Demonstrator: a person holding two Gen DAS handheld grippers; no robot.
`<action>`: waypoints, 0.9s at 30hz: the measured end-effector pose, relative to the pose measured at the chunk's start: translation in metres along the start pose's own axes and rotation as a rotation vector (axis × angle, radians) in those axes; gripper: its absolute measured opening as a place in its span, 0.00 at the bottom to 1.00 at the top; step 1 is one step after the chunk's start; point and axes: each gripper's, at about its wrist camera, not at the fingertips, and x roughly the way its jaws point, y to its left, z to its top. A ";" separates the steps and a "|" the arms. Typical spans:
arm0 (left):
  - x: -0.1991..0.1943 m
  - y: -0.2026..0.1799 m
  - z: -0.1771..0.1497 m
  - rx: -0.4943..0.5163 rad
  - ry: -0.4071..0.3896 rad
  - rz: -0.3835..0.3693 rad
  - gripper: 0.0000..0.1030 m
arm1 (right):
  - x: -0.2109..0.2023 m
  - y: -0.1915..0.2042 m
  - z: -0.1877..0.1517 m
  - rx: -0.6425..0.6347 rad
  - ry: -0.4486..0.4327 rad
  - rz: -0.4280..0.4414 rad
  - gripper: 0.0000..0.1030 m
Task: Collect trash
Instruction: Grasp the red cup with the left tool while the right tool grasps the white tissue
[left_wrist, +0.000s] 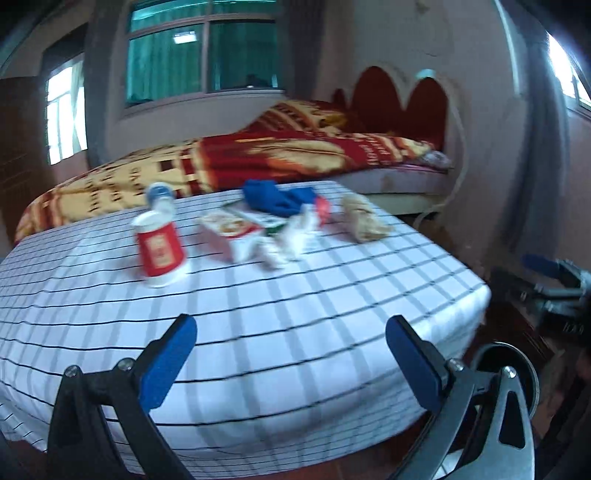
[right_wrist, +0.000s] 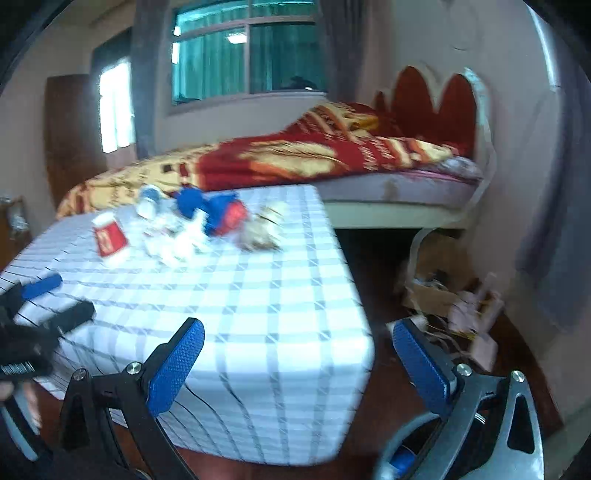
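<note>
Trash lies at the far side of a table with a white checked cloth (left_wrist: 258, 332): an upturned red and white paper cup (left_wrist: 159, 251), a clear bottle with a blue cap (left_wrist: 161, 201), a red and white carton (left_wrist: 229, 230), crumpled white paper (left_wrist: 295, 236), a blue cloth (left_wrist: 277, 197) and a crumpled brown wrapper (left_wrist: 364, 218). The cup (right_wrist: 110, 242), white paper (right_wrist: 184, 243) and brown wrapper (right_wrist: 260, 229) also show in the right wrist view. My left gripper (left_wrist: 291, 336) is open and empty over the near table edge. My right gripper (right_wrist: 297, 343) is open and empty by the table's right corner.
A bed with a red and yellow blanket (left_wrist: 258, 155) stands behind the table. Cardboard and clutter (right_wrist: 454, 306) lie on the dark floor at the right, under the bed's end. A round grey bin rim (left_wrist: 506, 365) shows at the table's right side.
</note>
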 end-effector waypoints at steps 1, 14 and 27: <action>0.002 0.008 0.001 -0.007 -0.004 0.016 0.98 | 0.007 0.009 0.006 -0.009 0.000 0.018 1.00; 0.060 0.110 0.032 -0.122 0.021 0.150 0.98 | 0.131 0.105 0.067 -0.103 0.146 0.157 0.80; 0.126 0.135 0.053 -0.149 0.123 0.138 0.94 | 0.212 0.123 0.071 -0.108 0.312 0.213 0.69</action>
